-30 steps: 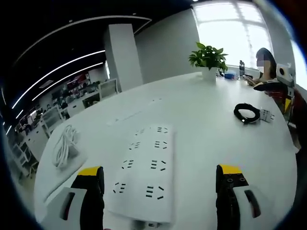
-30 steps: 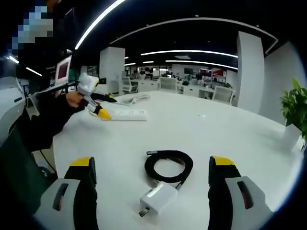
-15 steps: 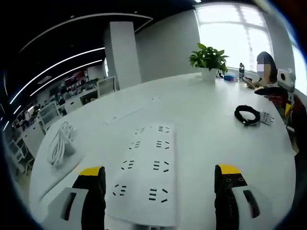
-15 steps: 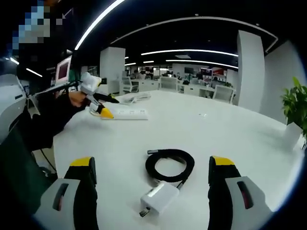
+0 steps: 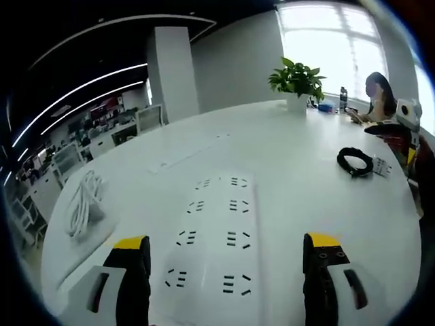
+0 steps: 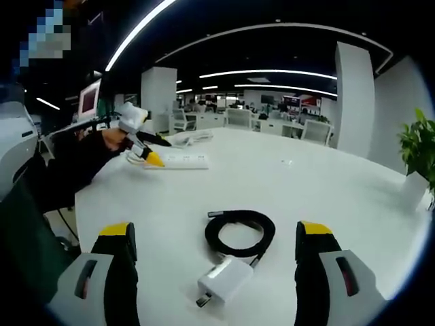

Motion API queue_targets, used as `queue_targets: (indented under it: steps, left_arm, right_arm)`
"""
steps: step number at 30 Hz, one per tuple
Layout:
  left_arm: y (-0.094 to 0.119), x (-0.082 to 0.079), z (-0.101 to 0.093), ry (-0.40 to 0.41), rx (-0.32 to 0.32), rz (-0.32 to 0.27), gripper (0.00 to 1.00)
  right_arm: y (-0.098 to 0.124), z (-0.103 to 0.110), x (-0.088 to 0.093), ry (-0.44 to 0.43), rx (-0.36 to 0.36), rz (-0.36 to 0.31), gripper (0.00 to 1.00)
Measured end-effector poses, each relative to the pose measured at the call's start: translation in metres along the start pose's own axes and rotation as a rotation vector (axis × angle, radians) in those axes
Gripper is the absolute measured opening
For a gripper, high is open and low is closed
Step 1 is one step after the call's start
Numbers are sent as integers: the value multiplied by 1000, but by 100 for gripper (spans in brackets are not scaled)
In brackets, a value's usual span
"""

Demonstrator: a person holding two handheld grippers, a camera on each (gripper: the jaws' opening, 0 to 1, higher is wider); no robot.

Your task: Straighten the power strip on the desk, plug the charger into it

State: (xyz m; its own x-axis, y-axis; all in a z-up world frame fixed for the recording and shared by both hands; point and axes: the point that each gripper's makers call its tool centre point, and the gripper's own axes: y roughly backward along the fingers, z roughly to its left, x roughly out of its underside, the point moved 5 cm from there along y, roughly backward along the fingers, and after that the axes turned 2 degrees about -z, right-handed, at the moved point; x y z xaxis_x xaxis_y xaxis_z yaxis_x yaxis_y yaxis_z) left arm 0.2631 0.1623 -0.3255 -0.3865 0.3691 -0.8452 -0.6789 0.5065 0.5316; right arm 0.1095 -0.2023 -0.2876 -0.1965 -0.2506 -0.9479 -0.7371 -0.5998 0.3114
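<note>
A white power strip [image 5: 216, 238] lies flat on the white desk [image 5: 299, 204], running away between the jaws of my open left gripper [image 5: 227, 242], with its near end under the view's bottom edge. In the right gripper view the strip [image 6: 180, 161] lies far left, and the left gripper [image 6: 148, 157] is at its near end with a yellow fingertip by it. A white charger [image 6: 224, 280] with a coiled black cable [image 6: 239, 234] lies between the jaws of my open right gripper [image 6: 216, 229]. Charger and cable [image 5: 359, 161] also lie far right in the left gripper view.
The strip's white cord [image 5: 85, 204] is bundled on the desk left of it. A potted plant [image 5: 296, 78] stands at the desk's far edge by the window. A dark sleeve [image 6: 71, 166] holds the left gripper. Office desks and chairs [image 6: 272, 125] stand beyond.
The left gripper has moved forward over the power strip, which now runs straighter between its jaws and reaches past the view's bottom. The right gripper, charger and cable have stayed put.
</note>
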Motion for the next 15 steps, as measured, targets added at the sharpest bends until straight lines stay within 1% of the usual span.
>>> queue_targets:
  steps: [7,10,15]
  left_arm:
    - [-5,-1,1,-4,13,17,96]
    - [-6,0,0,5,34,14,96]
    - [-10,1,1,8,45,18,95]
  right_arm:
    - [1,0,1,-4,-1,-3,98]
    - [2,-1,2,-5,3,-2,98]
    - [5,-3,3,-7,12,-1,98]
